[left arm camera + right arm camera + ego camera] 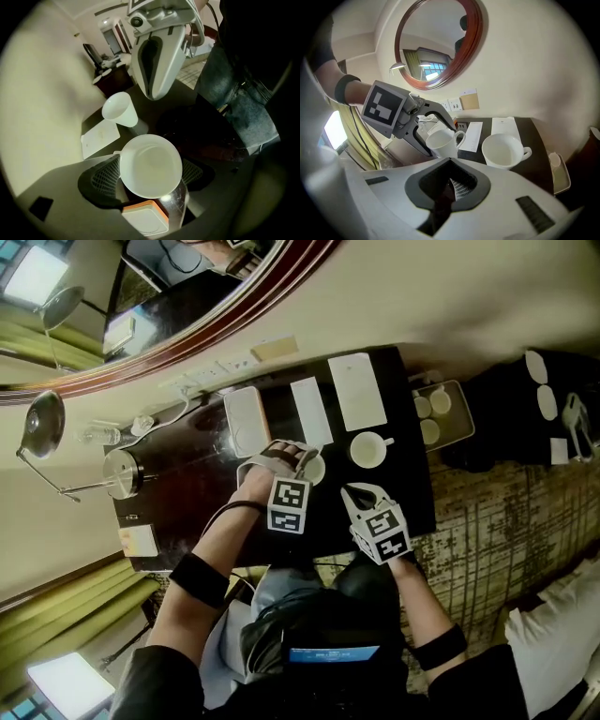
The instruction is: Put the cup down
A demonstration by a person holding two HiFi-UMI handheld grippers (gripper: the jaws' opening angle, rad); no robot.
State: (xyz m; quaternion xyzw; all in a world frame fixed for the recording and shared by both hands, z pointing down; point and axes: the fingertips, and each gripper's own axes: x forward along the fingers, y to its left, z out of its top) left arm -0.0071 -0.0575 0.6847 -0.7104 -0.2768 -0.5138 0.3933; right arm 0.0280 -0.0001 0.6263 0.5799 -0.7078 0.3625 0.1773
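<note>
On a dark, glossy surface (187,474) below a round wood-framed mirror (436,47), the person's left gripper (302,457) points steeply down with its jaws closed around a plain white ceramic cup (150,165). The mesh pads press on the cup's left and right sides, so the jaws stand fairly wide to take it. The cup's mouth faces up toward the gripper's camera. It sits near the middle of the surface, but whether its base touches the surface cannot be told. A second white ceramic cup with a handle (372,448) stands just to the right, apart from the first. Two white paper sheets (357,390) lie beyond both cups, toward the far wall. The right gripper (364,493) hovers close to the surface's near edge, its jaws fully closed and holding nothing.
</note>
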